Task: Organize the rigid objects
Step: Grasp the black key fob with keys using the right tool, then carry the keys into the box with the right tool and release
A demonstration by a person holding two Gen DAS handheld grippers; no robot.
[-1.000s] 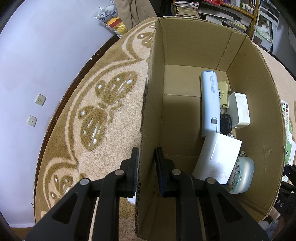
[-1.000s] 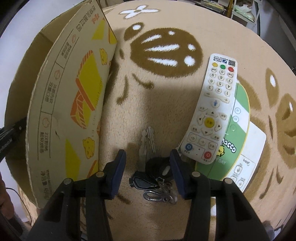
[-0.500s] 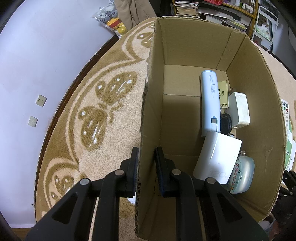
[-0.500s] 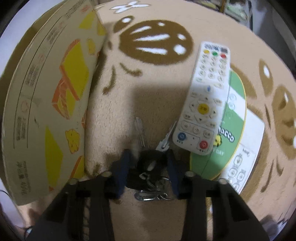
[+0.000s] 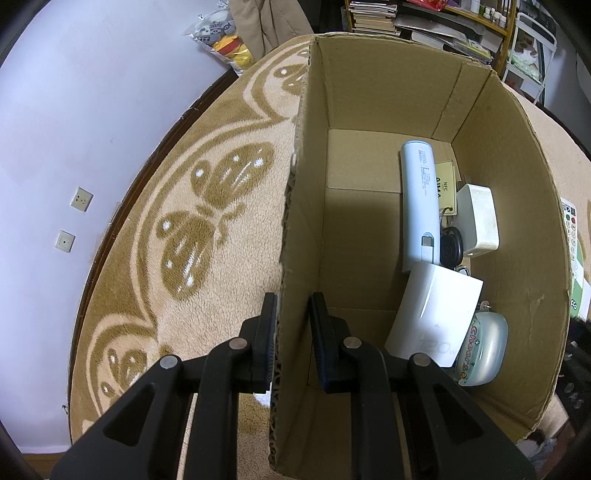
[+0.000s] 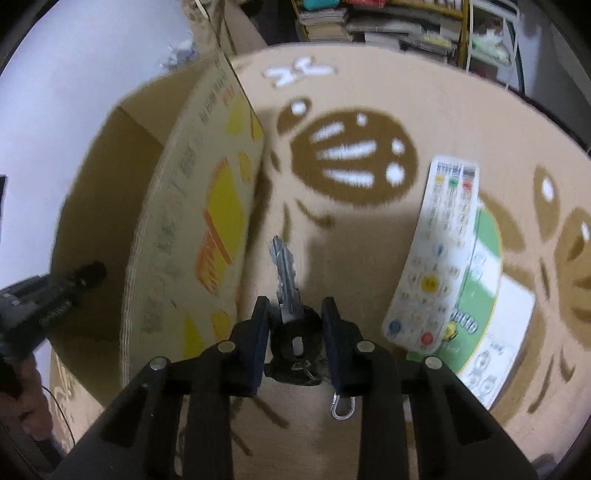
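A cardboard box [image 5: 509, 229] stands open on the carpet, and my left gripper [image 5: 291, 325] is shut on its left wall. Inside lie a pale blue power bank [image 5: 419, 199], a white charger [image 5: 476, 218], a white adapter [image 5: 436, 310] and a small mint case [image 5: 480, 347]. In the right wrist view my right gripper [image 6: 295, 325] is shut on a bunch of keys [image 6: 293, 332], black heads between the pads, silver blades pointing forward, lifted off the carpet. The box's printed outer side [image 6: 199, 243] stands to its left.
A white remote control [image 6: 439, 258] lies on a green and white booklet [image 6: 487, 306] to the right of the keys. A patterned beige carpet [image 5: 207, 229] covers the floor. The wall is at left; bookshelves [image 5: 424, 22] stand behind the box.
My right gripper closed on the keys and lifted them off the carpet, tilting the view up. The left gripper and the box have not moved.
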